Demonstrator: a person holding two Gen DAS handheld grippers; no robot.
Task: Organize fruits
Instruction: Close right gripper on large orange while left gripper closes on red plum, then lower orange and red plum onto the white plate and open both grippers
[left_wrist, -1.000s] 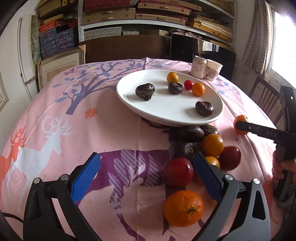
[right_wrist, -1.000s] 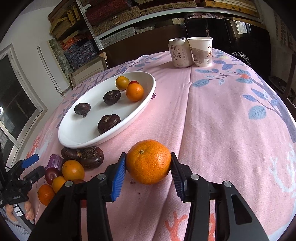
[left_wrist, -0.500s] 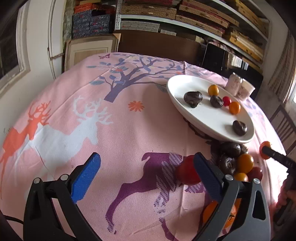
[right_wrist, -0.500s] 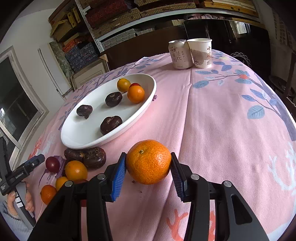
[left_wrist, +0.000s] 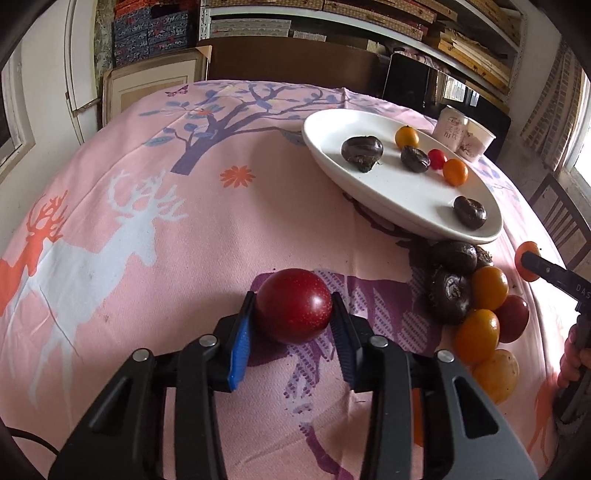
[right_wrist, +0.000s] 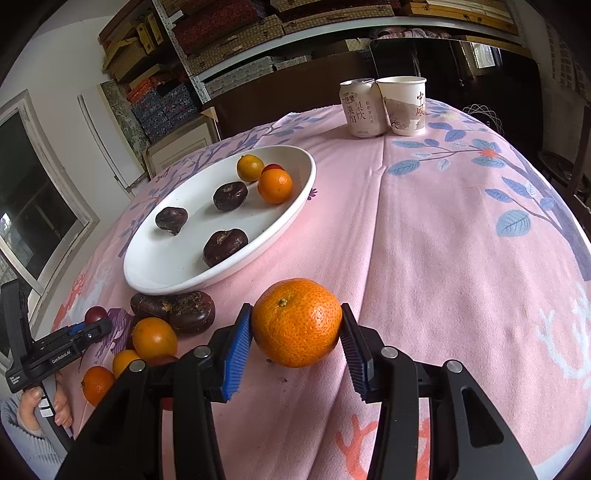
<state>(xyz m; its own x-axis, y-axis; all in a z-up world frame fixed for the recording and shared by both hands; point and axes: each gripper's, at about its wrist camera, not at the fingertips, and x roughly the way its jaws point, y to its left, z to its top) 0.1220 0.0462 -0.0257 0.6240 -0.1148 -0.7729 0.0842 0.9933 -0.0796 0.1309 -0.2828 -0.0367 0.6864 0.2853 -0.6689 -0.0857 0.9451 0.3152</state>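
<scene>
The left tongs (left_wrist: 293, 325) are clamping a red plum (left_wrist: 293, 311) just above the counter (left_wrist: 184, 229), left of the fruit pile (left_wrist: 476, 306). The right tongs (right_wrist: 296, 338) are gripping an orange (right_wrist: 296, 322) near the plate (right_wrist: 291, 218), which is holding six fruits.

Red plum (left_wrist: 293, 311) and orange (right_wrist: 296, 322) held; other fruits (left_wrist: 484, 288) heaped beside plate (left_wrist: 332, 127).
</scene>
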